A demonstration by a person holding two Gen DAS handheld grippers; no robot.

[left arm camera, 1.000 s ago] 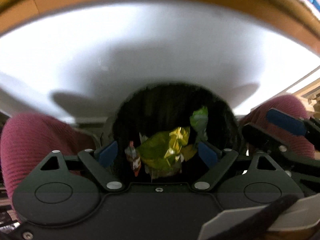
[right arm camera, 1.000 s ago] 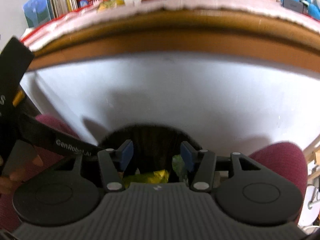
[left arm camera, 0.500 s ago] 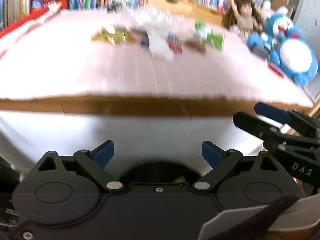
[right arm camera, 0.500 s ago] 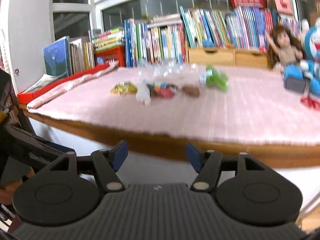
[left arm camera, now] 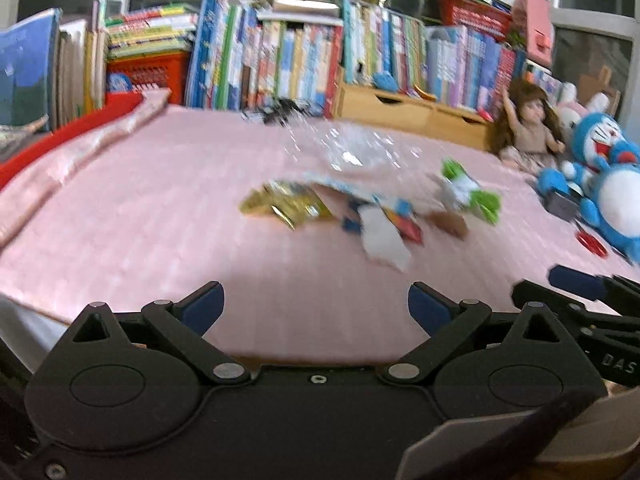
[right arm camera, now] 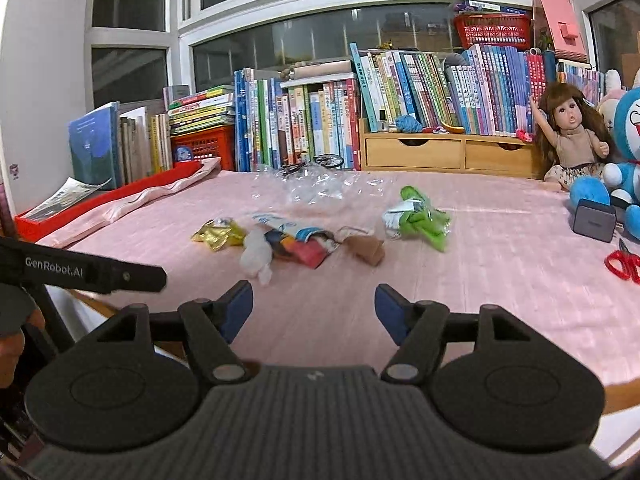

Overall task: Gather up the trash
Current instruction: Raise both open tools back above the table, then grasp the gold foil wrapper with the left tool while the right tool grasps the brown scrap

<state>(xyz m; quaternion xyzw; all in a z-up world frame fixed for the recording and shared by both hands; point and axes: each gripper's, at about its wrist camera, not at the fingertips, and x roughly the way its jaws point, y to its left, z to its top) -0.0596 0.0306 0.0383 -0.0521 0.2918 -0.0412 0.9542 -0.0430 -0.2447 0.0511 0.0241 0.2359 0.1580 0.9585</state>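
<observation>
Pink cloth (right arm camera: 500, 248) bare before both tools.

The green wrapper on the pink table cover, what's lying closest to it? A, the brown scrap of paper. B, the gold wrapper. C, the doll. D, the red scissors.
A: in the right wrist view the brown scrap lies just left of the green wrapper, while the gold wrapper, the red scissors and the doll all sit farther off.
</observation>
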